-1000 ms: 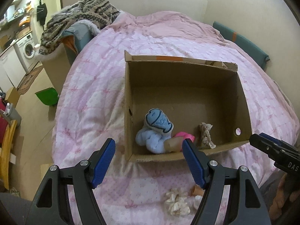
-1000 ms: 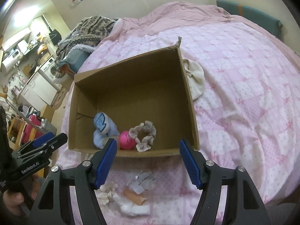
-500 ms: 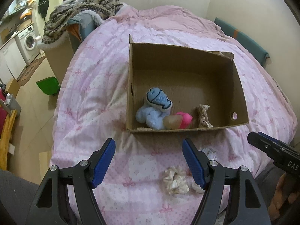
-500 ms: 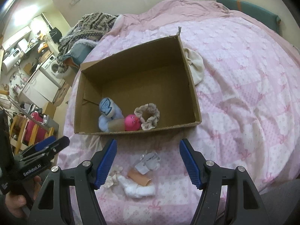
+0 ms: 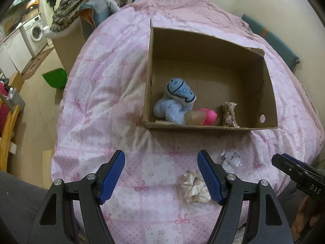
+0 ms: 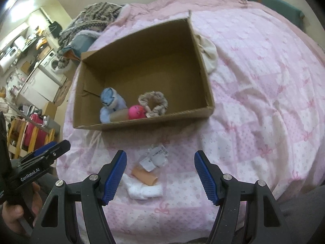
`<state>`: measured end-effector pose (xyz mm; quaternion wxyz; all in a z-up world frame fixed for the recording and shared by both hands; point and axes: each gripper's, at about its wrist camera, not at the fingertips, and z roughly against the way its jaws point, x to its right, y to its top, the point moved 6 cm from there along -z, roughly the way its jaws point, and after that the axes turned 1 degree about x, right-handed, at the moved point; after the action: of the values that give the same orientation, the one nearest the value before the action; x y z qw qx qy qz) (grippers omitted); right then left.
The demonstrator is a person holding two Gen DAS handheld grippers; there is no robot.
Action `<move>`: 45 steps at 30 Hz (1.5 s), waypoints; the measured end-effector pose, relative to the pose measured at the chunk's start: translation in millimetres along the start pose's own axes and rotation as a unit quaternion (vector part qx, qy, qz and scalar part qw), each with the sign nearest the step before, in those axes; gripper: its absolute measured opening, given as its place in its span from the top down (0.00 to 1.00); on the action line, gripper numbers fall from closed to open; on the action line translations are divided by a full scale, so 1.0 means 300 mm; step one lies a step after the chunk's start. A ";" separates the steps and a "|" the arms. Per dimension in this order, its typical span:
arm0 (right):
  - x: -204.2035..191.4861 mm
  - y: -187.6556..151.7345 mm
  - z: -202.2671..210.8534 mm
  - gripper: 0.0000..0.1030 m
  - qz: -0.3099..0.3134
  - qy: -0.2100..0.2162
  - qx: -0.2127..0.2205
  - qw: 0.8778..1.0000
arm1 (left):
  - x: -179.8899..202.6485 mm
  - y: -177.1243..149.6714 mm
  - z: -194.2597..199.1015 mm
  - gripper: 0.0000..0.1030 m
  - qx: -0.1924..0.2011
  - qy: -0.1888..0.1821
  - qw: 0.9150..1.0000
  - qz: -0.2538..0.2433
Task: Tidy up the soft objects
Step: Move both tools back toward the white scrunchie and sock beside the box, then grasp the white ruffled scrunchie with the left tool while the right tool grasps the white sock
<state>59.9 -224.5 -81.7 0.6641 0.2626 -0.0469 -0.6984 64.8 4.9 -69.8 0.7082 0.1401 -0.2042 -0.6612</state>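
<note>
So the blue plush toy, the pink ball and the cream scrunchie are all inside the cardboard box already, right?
Not quite. The blue plush toy and pink ball lie inside the brown cardboard box, but the cream scrunchie lies on the pink bedspread in front of it, as the left wrist view shows.

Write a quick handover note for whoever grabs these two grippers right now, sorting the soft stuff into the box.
Left gripper: open, empty, above the quilt short of the box.
Right gripper: open, empty, over the loose items.
Cardboard box on the pink quilt holds the blue plush, pink ball, a tan tube and beige scrunchie.
On the quilt before the box, not yet packed: cream scrunchie, white cloth, tan piece, clear packet.
A cream cloth lies beside the box's right wall.
</note>
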 end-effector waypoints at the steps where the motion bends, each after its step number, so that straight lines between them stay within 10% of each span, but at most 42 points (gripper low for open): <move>1: 0.013 -0.003 -0.007 0.29 -0.010 0.002 -0.007 1.000 | -0.002 -0.002 -0.008 0.31 -0.006 -0.002 1.000 0.002; 14: 0.037 -0.021 -0.086 0.29 -0.038 -0.003 -0.047 0.998 | 0.125 -0.167 -0.232 0.34 -0.172 -0.072 0.982 -0.018; 19: 0.037 -0.026 -0.100 0.29 -0.034 -0.008 -0.054 0.998 | 0.176 -0.230 -0.307 0.69 -0.214 -0.072 0.973 -0.045; 23: 0.042 -0.029 -0.107 0.29 -0.036 -0.009 -0.058 0.998 | 0.159 -0.221 -0.301 0.89 -0.205 -0.056 0.976 -0.048; 34: -0.037 -0.136 -0.213 0.29 -0.044 0.061 -0.163 0.984 | 0.065 -0.126 -0.142 0.89 -0.117 -0.036 0.992 -0.007; 45: -0.170 -0.208 -0.338 0.28 0.051 0.013 -0.202 0.978 | 0.054 -0.086 -0.115 0.89 -0.093 -0.032 0.995 -0.013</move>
<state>46.0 -140.1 -178.8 0.7388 0.1292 0.0900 -0.6553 59.2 -16.0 -110.5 0.7028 0.0550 -0.1628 -0.6903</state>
